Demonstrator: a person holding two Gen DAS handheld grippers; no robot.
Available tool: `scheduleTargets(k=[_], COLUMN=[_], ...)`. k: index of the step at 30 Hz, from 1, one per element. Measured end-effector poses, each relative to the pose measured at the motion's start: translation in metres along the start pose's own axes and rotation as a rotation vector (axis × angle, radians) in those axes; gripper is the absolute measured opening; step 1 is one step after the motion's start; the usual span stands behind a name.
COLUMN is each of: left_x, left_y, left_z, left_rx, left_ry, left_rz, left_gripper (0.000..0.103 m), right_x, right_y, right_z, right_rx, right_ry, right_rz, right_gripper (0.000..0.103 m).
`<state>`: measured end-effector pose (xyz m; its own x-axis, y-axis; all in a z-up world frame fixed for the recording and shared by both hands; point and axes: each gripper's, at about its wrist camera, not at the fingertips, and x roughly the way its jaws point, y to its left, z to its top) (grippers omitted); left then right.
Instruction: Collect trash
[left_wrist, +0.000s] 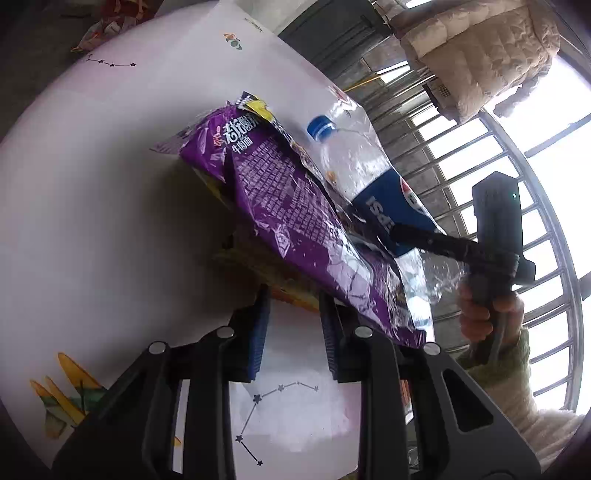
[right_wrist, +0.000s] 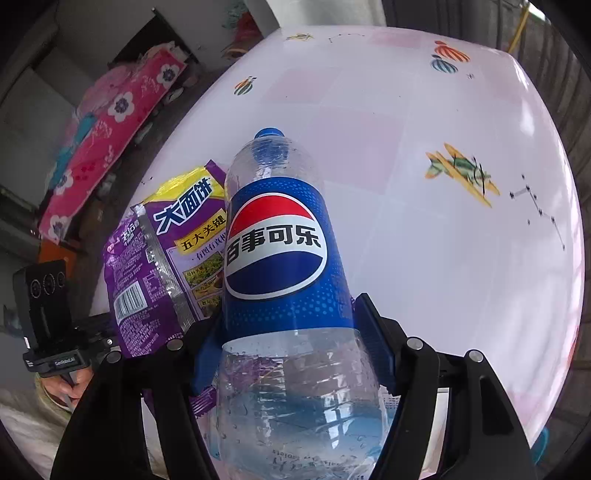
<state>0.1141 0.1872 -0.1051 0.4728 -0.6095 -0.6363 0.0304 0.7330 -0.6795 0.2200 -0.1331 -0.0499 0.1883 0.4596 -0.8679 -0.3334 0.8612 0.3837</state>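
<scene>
The left gripper is right up close, with its blue pads on either side of the bottom edge of a purple noodle bag; they look nipped onto the thick edge, but I cannot tell for sure; the bag is tilted, its far end over the white table with little plane and star pictures; just beside the bag is an empty Pepsi bottle with a blue cap; the right gripper is squeezing the bottle's clear lower half from both sides, cap pointing away over the table; a hand in a pale sleeve holds the right gripper's handle.
</scene>
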Motion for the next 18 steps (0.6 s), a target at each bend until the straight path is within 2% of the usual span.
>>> scheduleTargets(k=[8,12,14,17,18], left_x=[0.006,0.011,0.013,0.005,0.001], left_y=[0.002,0.004,0.003,0.001,-0.001], left_z=[0.020,0.027,0.030,0.027,0.025], left_rx=[-0.004,-0.003,0.004,0.034,0.048], left_ry=[-0.062,-0.087,-0.095,-0.113,-0.115], left_rz=[0.055,0.093,0.125,0.162,0.177], left_gripper=[0.024,0.024,0.028,0.044,0.046], right_x=[-0.013,-0.014,-0.016,-0.024,-0.026], right_y=[-0.003,0.000,0.002,-0.008,-0.011], right_z=[-0.065,-0.092,-0.096,-0.093,-0.089], right_rx=[0.301,0.419,0.413,0.391,0.374], right_ry=[-0.111,-0.159,-0.167,-0.167,-0.160], right_rz=[0.026,0.089,0.081,0.028,0.013], right_gripper=[0.065,0.065,0.065,0.065,0.065])
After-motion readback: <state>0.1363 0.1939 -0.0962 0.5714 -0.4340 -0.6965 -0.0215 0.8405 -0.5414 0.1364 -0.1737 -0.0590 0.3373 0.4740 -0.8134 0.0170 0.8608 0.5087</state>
